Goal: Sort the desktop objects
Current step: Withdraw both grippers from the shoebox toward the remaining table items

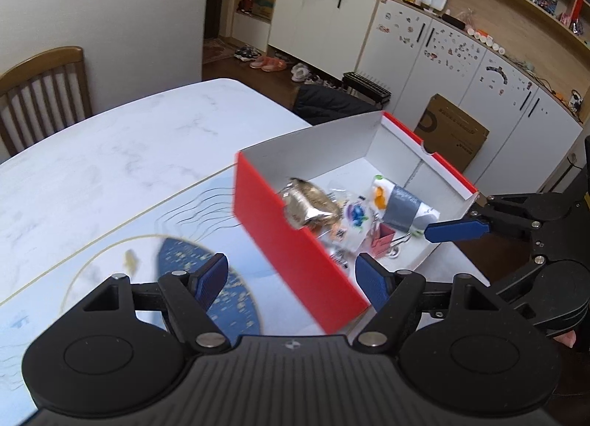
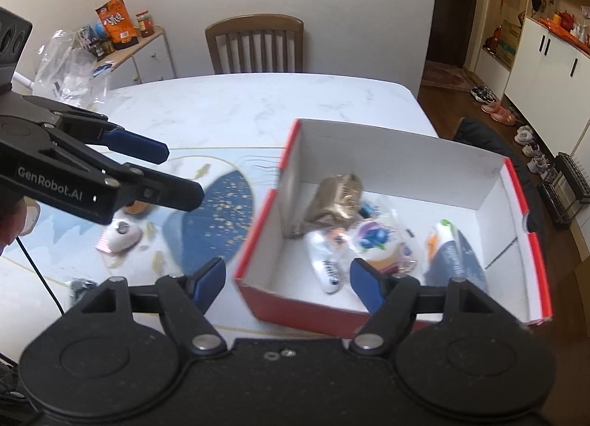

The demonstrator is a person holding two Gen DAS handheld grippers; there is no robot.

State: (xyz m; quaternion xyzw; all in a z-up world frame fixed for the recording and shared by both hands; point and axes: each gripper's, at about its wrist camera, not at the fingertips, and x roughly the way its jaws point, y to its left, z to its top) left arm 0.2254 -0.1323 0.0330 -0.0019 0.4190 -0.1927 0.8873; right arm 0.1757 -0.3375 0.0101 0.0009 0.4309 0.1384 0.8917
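Note:
A red box with a white inside [image 1: 295, 252] [image 2: 405, 153] stands on the marble table. It holds a gold foil packet [image 1: 311, 204] [image 2: 337, 201], a grey pouch [image 1: 402, 206] [image 2: 455, 260], a sweet wrapper with blue print [image 2: 376, 238], a pink binder clip [image 1: 385, 238] and a white tube [image 2: 326, 260]. My left gripper [image 1: 291, 278] is open and empty above the box's near red wall. My right gripper [image 2: 287, 276] is open and empty over the box's near corner. It shows in the left wrist view [image 1: 464, 227] at the box's right end.
A patterned mat [image 2: 217, 219] lies left of the box with a white round object [image 2: 123, 236], a pink item and a dark object [image 2: 83, 287] on it. A wooden chair [image 2: 254, 44] stands behind the table. A side shelf with snacks [image 2: 118, 26] is at the far left.

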